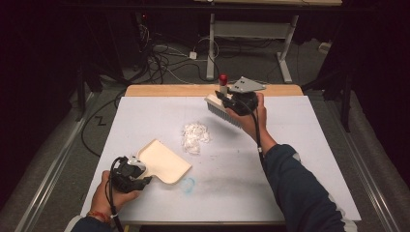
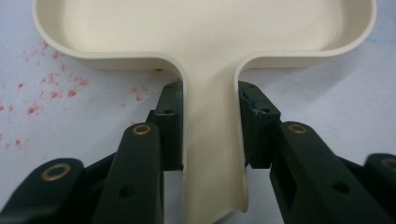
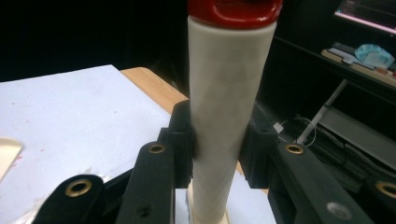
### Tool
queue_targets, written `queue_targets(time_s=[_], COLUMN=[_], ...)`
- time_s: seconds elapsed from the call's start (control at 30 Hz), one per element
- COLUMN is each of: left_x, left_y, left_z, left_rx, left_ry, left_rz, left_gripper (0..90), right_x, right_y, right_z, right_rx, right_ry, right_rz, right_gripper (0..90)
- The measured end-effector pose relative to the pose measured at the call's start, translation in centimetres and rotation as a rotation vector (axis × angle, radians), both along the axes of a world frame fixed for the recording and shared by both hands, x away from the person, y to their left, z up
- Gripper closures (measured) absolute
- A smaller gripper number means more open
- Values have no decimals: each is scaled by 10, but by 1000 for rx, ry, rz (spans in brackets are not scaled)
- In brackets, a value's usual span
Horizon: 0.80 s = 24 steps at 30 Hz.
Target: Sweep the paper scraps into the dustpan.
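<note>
A cream dustpan (image 1: 164,161) lies on the white table sheet at the front left, its mouth toward the scraps. My left gripper (image 1: 138,173) is shut on its handle (image 2: 212,154); both pads press the handle's sides. A small heap of crumpled white scraps (image 1: 195,136) sits in the middle of the sheet. My right gripper (image 1: 223,98) is raised over the far side of the table, shut on the cream handle (image 3: 229,116) of a brush with a red cap (image 1: 223,79). The brush head (image 1: 224,111) with grey bristles hangs tilted above the sheet, beyond and right of the scraps.
The white sheet (image 1: 290,145) covers the wooden table (image 1: 169,90). A faint blue mark (image 1: 188,184) and red specks (image 2: 51,88) stain it near the dustpan. Cables (image 1: 159,58) and a desk frame (image 1: 251,34) stand on the floor beyond the table.
</note>
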State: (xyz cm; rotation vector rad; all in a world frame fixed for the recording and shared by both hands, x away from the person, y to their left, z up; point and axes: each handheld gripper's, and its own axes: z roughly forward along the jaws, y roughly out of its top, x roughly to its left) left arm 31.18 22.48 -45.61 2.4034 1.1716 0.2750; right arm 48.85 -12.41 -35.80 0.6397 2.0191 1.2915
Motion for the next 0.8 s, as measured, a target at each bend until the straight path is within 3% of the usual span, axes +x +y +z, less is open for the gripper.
queue_targets(time_s=[0.1, 0.17, 0.4, 0.8], left_x=[-1, -2, -1, 2], left_y=[0, 1, 2, 1], left_z=[1, 2, 3, 5], left_rx=[-1, -4, -6, -9], left_ry=[1, -2, 9, 21], left_rz=[1, 2, -1, -6], left_gripper=[634, 634, 634, 634], right_x=[8, 11, 11, -6], right_y=[17, 35, 62, 61], right_z=[-10, -18, -31, -38], right_rx=[-15, -53, -40, -5], right_ry=[-6, -30, 3, 33], right_rz=[21, 28, 117, 256], right_gripper=[703, 703, 703, 698])
